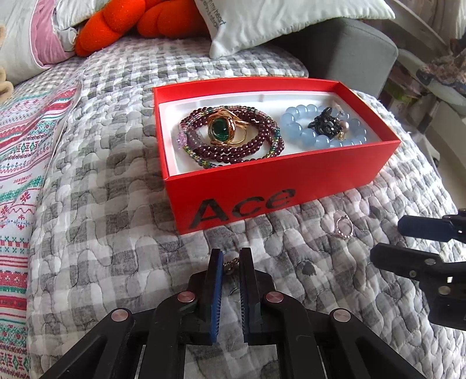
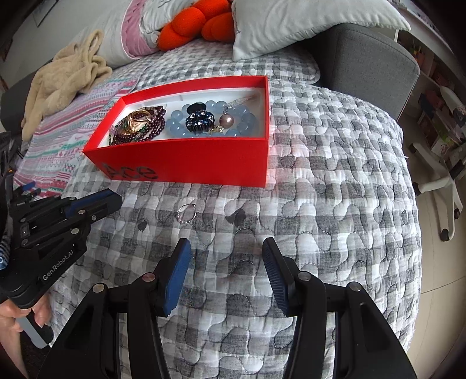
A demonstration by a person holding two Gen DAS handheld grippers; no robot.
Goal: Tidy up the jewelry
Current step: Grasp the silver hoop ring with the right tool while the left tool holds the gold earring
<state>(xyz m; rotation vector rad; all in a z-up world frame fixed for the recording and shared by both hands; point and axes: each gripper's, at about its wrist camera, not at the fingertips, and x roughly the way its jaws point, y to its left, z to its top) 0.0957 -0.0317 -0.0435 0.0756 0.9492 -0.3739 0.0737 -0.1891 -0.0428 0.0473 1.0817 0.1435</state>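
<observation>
A red box point(image 1: 262, 180) marked "Ace" sits on a checked quilt; it also shows in the right wrist view point(image 2: 186, 159). Inside lie a dark red bead bracelet point(image 1: 247, 145), a gold ring with a green stone point(image 1: 220, 129), a pale blue bead bracelet point(image 1: 305, 131) and a dark hair claw point(image 1: 324, 122). A small silver ring point(image 1: 344, 228) lies on the quilt in front of the box, also seen in the right wrist view point(image 2: 186, 215). My left gripper point(image 1: 231, 262) is nearly shut on a small gold earring point(image 1: 230, 264). My right gripper point(image 2: 225, 256) is open and empty, above the quilt.
Orange knot cushion point(image 1: 116, 26), white pillows and a pink-trimmed pillow lie at the back. A beige cloth point(image 2: 67, 78) lies at far left. A grey sofa arm point(image 2: 372, 55) stands behind the box. The quilt edge drops off at the right, by a white chair base point(image 2: 437, 186).
</observation>
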